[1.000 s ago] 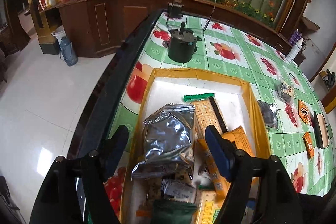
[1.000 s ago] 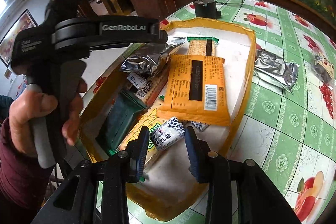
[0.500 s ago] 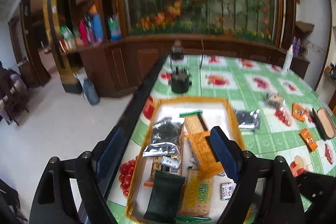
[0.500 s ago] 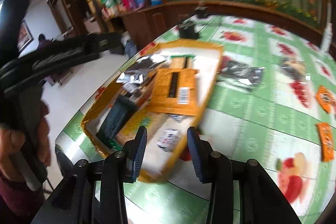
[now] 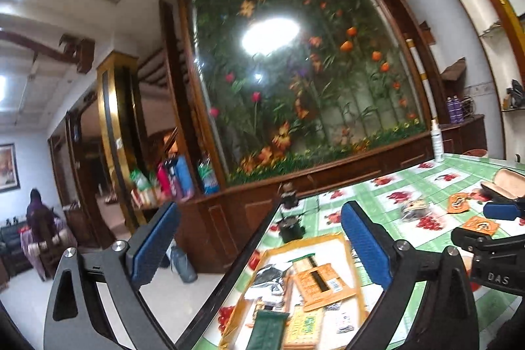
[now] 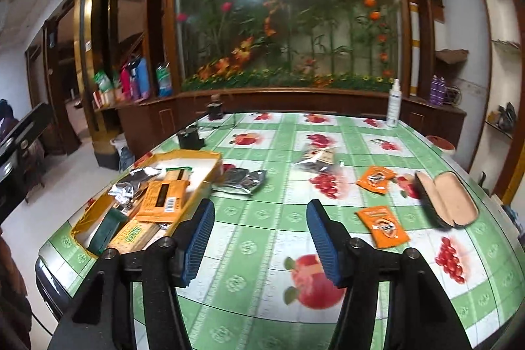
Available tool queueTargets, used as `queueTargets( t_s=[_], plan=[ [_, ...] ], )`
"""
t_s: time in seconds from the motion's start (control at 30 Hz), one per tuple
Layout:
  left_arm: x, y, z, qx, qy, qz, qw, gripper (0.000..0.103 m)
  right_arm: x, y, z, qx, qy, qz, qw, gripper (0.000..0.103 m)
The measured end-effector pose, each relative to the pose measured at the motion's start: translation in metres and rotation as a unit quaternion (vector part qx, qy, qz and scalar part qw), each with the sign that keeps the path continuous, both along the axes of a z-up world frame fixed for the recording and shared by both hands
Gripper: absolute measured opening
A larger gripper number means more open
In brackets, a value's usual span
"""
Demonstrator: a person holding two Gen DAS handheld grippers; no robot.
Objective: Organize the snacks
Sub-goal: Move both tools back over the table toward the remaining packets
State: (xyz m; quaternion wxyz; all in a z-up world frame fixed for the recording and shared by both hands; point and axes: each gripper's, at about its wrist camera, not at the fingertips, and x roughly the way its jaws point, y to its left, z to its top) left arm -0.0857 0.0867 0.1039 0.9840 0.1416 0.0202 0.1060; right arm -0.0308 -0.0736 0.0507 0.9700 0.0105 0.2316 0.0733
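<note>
Right wrist | yellow tray (image 6: pixel 210 174) | orange, silver, green snack packets heaped

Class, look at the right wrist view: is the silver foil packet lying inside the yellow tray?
No: the silver foil packet lies on the green tablecloth just outside the yellow tray.

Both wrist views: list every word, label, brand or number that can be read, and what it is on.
"DAS" on the black body of the right tool, seen in the left wrist view.
Green characters on the yellow cracker pack in the yellow tray: too blurred to read.
Barcode and dark print on the orange pack: too small.
Two orange sachets and the spray bottle: print unreadable.
</note>
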Motion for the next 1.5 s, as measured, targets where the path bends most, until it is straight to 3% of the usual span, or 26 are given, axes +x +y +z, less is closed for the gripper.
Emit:
queueTargets(
  t_s=[0.3,0.53,0.63,0.8,0.93,1.1,1.2,1.4,1.5],
  plan=[
    [-0.009,-0.034,0.003,0.017,0.003,-0.031,0.9994,0.099,-0.012,-0.034,-0.008,0.006,0.004,-0.025,1.0,0.066],
    [0.014,-0.052,-0.007,0.028,0.051,-0.044,0.9973,0.099,-0.003,-0.076,-0.021,0.016,0.028,-0.062,0.998,0.067],
    [0.031,-0.053,-0.011,0.018,0.097,-0.053,0.9937,0.099,-0.001,-0.103,-0.026,0.021,0.037,-0.082,0.996,0.067],
    [0.061,-0.044,-0.029,-0.043,0.196,-0.086,0.9759,0.099,-0.002,-0.183,-0.042,0.066,0.083,-0.136,0.985,0.067],
    [0.073,-0.043,-0.039,-0.094,0.239,-0.122,0.9587,0.099,0.0,-0.221,-0.05,0.107,0.119,-0.155,0.975,0.067],
    [0.086,-0.029,-0.044,-0.161,0.279,-0.142,0.9361,0.099,0.045,-0.206,-0.057,0.112,0.173,-0.091,0.974,0.067],
    [0.091,-0.016,-0.042,-0.183,0.286,-0.134,0.931,0.099,0.078,-0.187,-0.061,0.075,0.182,-0.082,0.977,0.067],
    [0.111,0.011,-0.038,-0.225,0.3,-0.121,0.9189,0.099,0.128,-0.173,-0.067,0.076,0.2,-0.076,0.974,0.067],
    [0.126,0.017,-0.039,-0.244,0.312,-0.123,0.9099,0.099,0.146,-0.167,-0.074,0.05,0.213,-0.082,0.972,0.067]
  ],
)
